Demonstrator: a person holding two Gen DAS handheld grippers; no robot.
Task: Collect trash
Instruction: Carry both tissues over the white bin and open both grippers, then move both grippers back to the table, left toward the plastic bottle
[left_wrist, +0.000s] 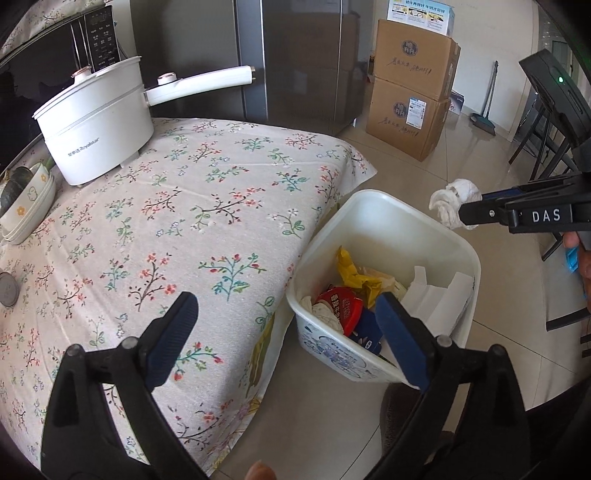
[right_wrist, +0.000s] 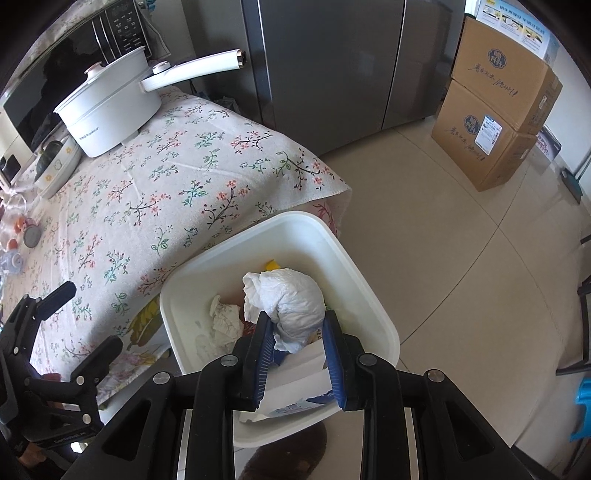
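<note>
1. My right gripper (right_wrist: 297, 325) holds a crumpled white tissue (right_wrist: 291, 299) between its blue pads, jaws narrow around it, directly above the white trash bin (right_wrist: 373, 291).
2. My left gripper (left_wrist: 284, 317) stands wide with nothing between its fingers, over the edge of the floral tablecloth (left_wrist: 184, 206).
3. The bin sits on the tiled floor just beside the table, already holding wrappers and paper.

Beige tiled floor (right_wrist: 461, 229), grey fridge (right_wrist: 332, 66), stacked cardboard boxes (right_wrist: 495, 122), floral-clothed table (left_wrist: 166, 229), daylight.
</note>
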